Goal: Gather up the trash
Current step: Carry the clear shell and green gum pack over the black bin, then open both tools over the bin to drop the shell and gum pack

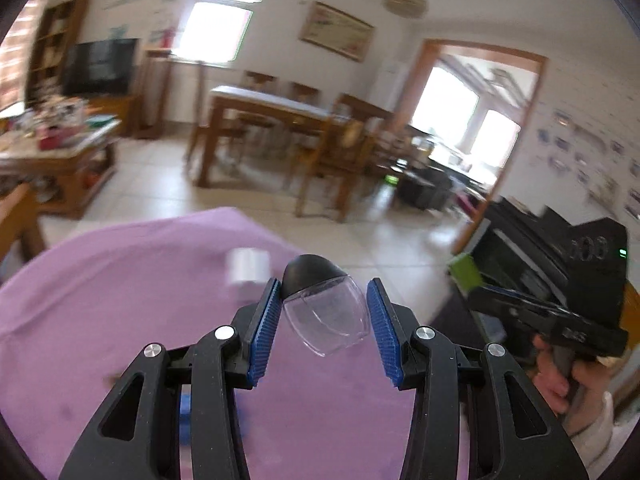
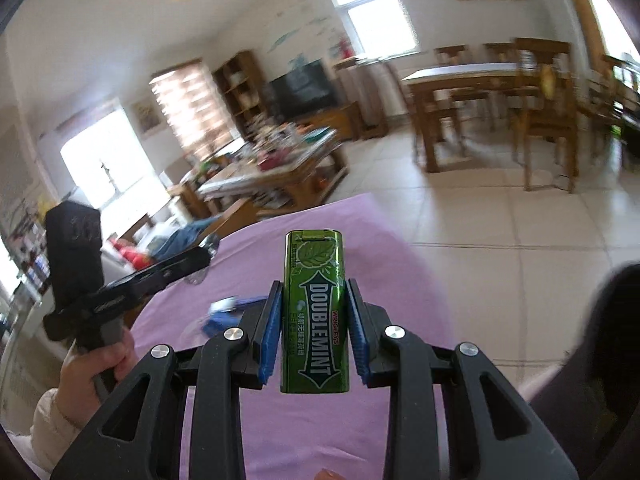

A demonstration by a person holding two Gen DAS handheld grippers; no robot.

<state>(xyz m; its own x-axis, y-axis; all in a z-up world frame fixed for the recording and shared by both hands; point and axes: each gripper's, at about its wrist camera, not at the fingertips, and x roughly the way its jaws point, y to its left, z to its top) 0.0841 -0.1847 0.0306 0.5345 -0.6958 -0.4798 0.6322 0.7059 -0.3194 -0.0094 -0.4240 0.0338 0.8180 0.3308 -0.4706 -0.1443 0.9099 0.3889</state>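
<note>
My right gripper [image 2: 314,322] is closed on a green Doublemint gum tin [image 2: 315,312]. The tin stands on end between the blue ribbed pads [image 2: 271,332], one pad pressed to each narrow side. It is a flat metal box with rounded corners, glossy green, with a leaf printed near the top and a dark arrow-shaped band running lengthwise that carries the white word DOUBLEMINT; a small red WRIGLEY'S line runs along one edge. A hinged flap shows at its upper end. The tin is held in the air above the purple cloth [image 2: 304,432].

My left gripper [image 1: 323,322] holds a small clear plastic cup with a black dome [image 1: 326,308]. The cup is tilted, its black rounded end pointing away from me and its transparent mouth toward the camera. The left pad touches it near the black end; on the other side I cannot tell whether the pad touches the clear wall. This piece also hangs above the purple cloth [image 1: 120,300].

On the cloth, beyond the cup, lies a blurred white piece [image 1: 248,266]. A blurred blue and white wrapper [image 2: 224,312] lies on the cloth just left of the tin. Past the cloth's far edge stands a wooden dining table [image 1: 268,106].
</note>
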